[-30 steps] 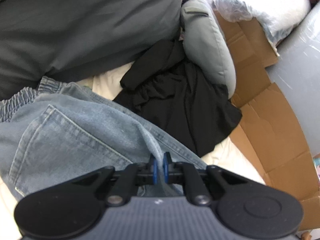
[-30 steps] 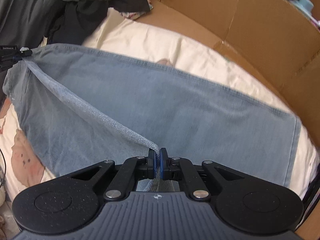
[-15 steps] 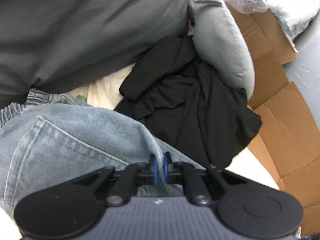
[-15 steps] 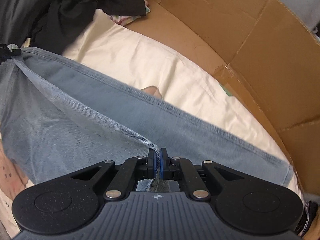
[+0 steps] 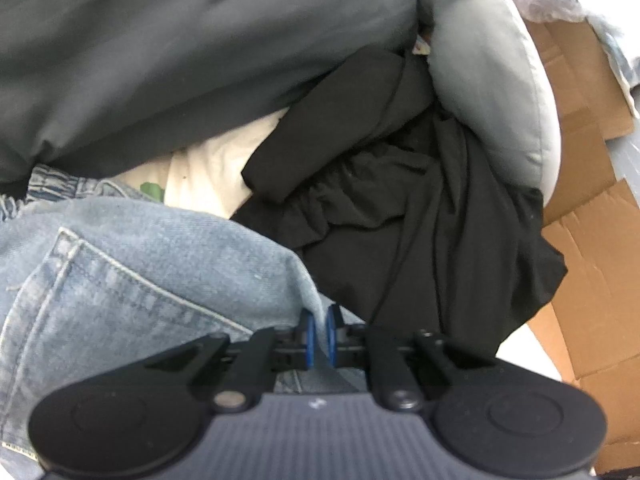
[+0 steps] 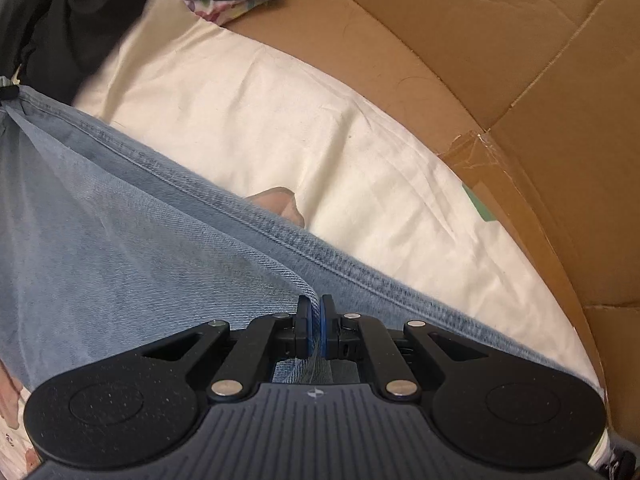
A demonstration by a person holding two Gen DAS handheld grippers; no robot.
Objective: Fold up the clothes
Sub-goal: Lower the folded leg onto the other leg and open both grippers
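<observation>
The left gripper [image 5: 319, 334] has its jaws clamped on a raised fold of the light blue jeans [image 5: 132, 280], the denim running up between the two blue pads. In the left wrist view the stitched back pocket [image 5: 100, 300] lies to the left of the grip, and the gathered elastic waistband [image 5: 48, 184] shows at the far left edge, tucked under a large dark grey cushion [image 5: 180, 52] that fills the upper part of the view. Just beyond the pinched fold lies a crumpled black garment [image 5: 400, 208], heaped against a lighter grey pillow [image 5: 492, 80]. A strip of cream bedsheet [image 5: 216, 164] shows between the jeans and the black cloth. Flattened brown cardboard [image 5: 592, 240] stands along the right side.

The right gripper [image 6: 315, 332] likewise has its jaws closed on a pinch of the jeans [image 6: 140, 248], lower along the leg. From this grip a taut ridge of denim runs up and left to the far left edge of the right wrist view, where a small dark part, probably the other gripper, holds the cloth. The leg's side seam [image 6: 320, 256] crosses diagonally over the cream bedsheet [image 6: 280, 120], on which the jeans are spread. A cardboard wall [image 6: 500, 60] borders the bed on the far side, and the black garment [image 6: 80, 20] sits at the upper left corner.
</observation>
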